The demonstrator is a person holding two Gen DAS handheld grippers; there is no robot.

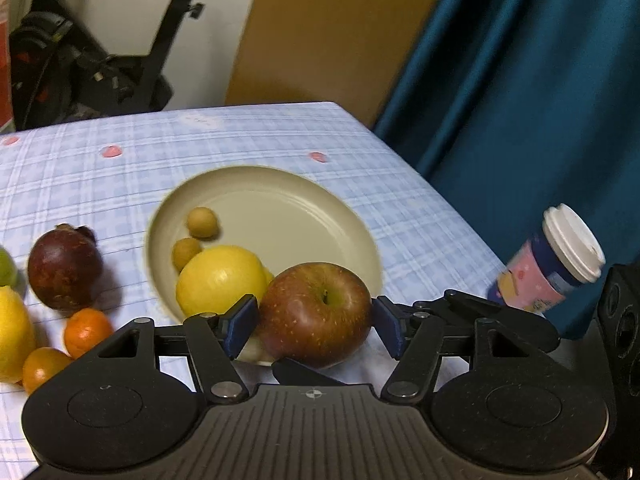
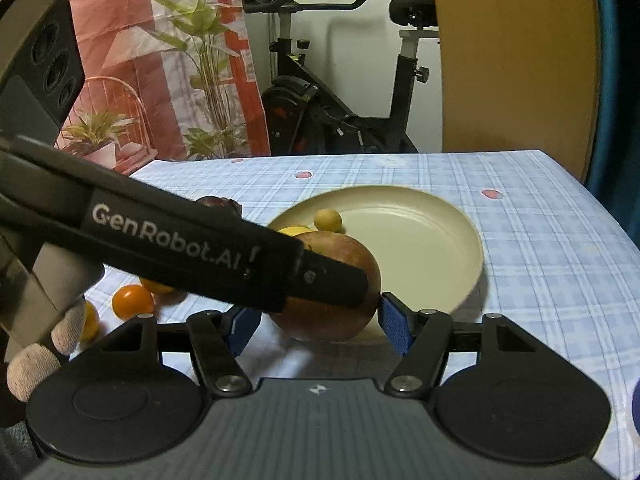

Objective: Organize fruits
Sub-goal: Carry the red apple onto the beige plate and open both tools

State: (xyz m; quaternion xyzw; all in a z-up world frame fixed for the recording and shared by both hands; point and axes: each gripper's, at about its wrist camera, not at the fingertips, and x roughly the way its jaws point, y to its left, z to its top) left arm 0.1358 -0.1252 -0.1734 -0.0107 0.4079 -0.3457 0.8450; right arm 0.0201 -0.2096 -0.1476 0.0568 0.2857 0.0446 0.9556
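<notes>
A red-brown apple (image 1: 316,312) rests on the near rim of a cream plate (image 1: 300,208). My left gripper (image 1: 316,326) straddles it, open, with a sliver of space at each blue pad. In the right wrist view one left finger (image 2: 332,284) crosses in front of the apple (image 2: 340,320). My right gripper (image 2: 320,326) stands open just short of the apple, with cloth showing beside its left pad. The plate also holds a lemon (image 1: 218,280) and two small tan fruits (image 1: 203,222). A dark red fruit (image 1: 64,268), small oranges (image 1: 88,330) and another lemon (image 1: 12,332) lie left on the cloth.
A lidded paper cup (image 1: 556,264) stands near the table's right edge, by a blue curtain (image 1: 520,100). The checked tablecloth (image 1: 240,136) ends at a far edge, with an exercise bike (image 2: 340,112) beyond. A gloved hand (image 2: 44,344) holds the left gripper.
</notes>
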